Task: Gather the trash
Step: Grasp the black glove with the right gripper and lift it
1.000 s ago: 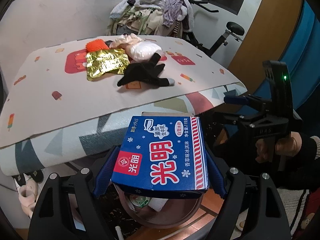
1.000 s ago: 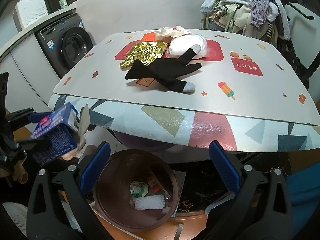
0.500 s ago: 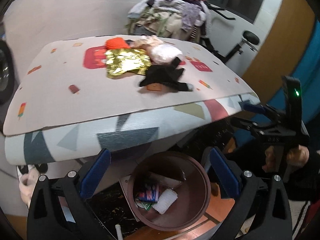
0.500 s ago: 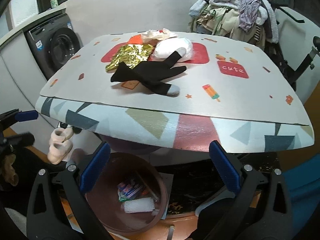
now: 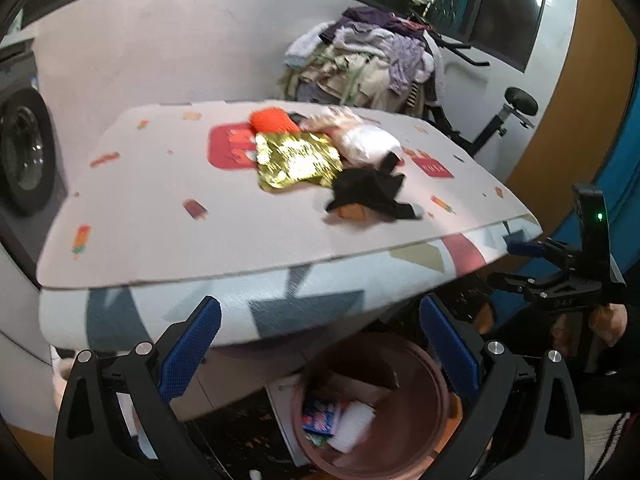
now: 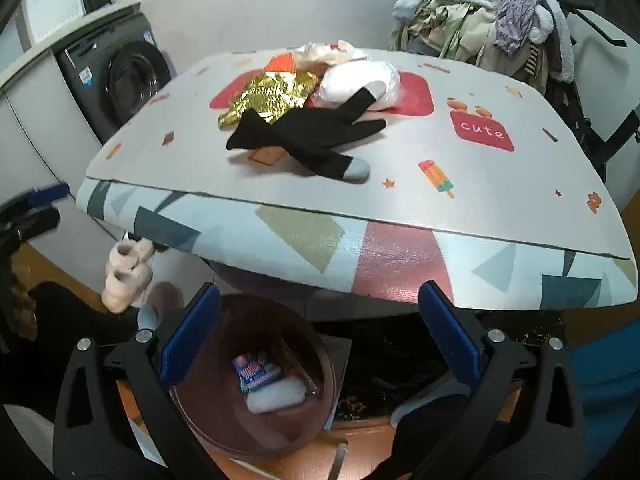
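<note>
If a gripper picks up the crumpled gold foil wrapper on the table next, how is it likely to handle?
The gold foil wrapper looks thin and creased, so it is probably very light and would crumple rather than resist. Its shiny surface may slip between the pads. The black glove overlaps one edge, so it might drag.

Both wrist views sit low, near the table (image 5: 168, 216) edge, facing across it; left camera looks from the left, and they share the bin (image 6: 208, 420).
</note>
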